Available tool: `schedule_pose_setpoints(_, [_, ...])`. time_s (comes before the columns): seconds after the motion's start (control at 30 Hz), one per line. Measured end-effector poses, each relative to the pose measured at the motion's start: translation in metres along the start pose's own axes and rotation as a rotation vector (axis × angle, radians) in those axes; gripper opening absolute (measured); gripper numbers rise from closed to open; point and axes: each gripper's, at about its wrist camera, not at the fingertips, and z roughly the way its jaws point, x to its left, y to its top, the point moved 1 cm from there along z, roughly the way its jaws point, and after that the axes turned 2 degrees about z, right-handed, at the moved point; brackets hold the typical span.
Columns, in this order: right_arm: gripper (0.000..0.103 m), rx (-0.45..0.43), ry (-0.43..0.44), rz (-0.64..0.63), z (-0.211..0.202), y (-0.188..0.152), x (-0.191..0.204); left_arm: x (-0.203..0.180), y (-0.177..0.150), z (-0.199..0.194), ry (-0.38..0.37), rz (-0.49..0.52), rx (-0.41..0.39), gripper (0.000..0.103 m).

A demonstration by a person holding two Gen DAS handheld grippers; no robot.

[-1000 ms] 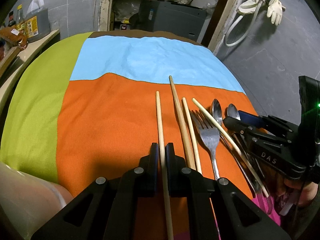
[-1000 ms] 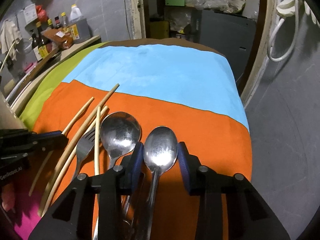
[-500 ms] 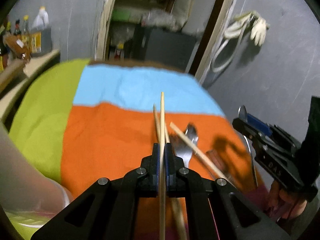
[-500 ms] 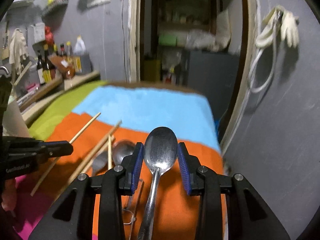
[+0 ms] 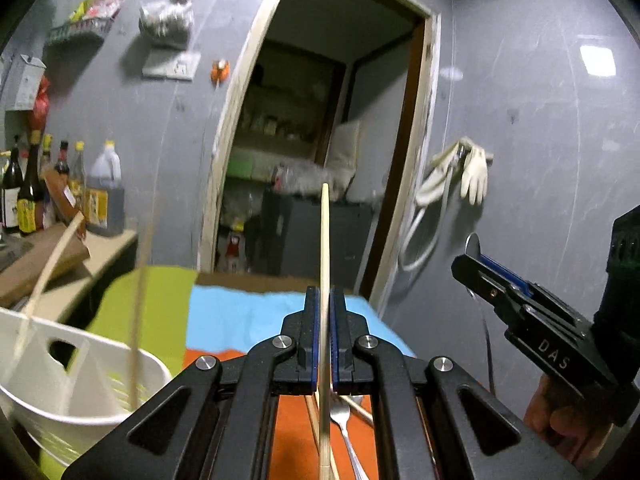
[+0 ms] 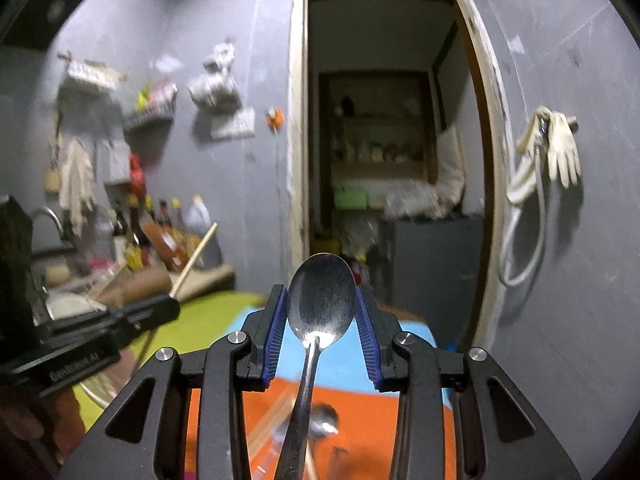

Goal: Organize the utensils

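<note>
Chopstick (image 5: 325, 240), slim pale wood, pinched; glossy steel spoon (image 6: 321, 300), oval bowl.

The tabletop (image 5: 244, 312) is covered by a cloth in colour blocks: a brown strip at the far edge, light blue next, orange nearest, and yellow-green along the left side. Left of the left tongs (image 5: 324, 312), a white basket (image 5: 80, 392) with a handle cut-out stands on the green part. Directly below those tongs, on the orange block, lie a metal fork (image 5: 345, 420) and wooden chopsticks (image 5: 360, 410) just beside it. Beneath the right tongs (image 6: 321, 312), a spoon (image 6: 324, 426) rests on the orange, blurred, with pale sticks just to its left.
</note>
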Motion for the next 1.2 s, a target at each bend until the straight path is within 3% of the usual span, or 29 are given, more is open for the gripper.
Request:
schedule_pose_setpoints(0.27, [0.032, -0.117, 0.147, 0.054, 0.008, 0.034, 0.041, 0.040, 0.037, -0.047, 0.134, 0.042, -0.110, 0.003])
schedule_pose_setpoints(0.6, [0.032, -0.141, 0.343, 0.186, 0.050, 0.048, 0.104, 0.164, 0.047, -0.085, 0.314, -0.163, -0.174, 0.003])
schedule_pose_setpoints(0.77, [0.032, -0.150, 0.361, 0.225, 0.066, 0.035, 0.129, 0.198, 0.037, -0.094, 0.359, -0.241, -0.222, 0.003])
schedule_pose_setpoints(0.9, [0.032, -0.152, 0.335, 0.254, 0.077, 0.021, 0.136, 0.209, 0.037, -0.086, 0.350, -0.283, -0.227, 0.003])
schedule_pose_setpoints(1.0, [0.032, -0.140, 0.320, 0.264, 0.085, 0.012, 0.137, 0.207, 0.033, -0.081, 0.334, -0.286, -0.218, 0.003])
schedule_pose_setpoints(1.2, [0.032, -0.107, 0.343, 0.273, 0.096, 0.000, 0.138, 0.199, 0.020, -0.071, 0.375, -0.241, -0.182, 0.003])
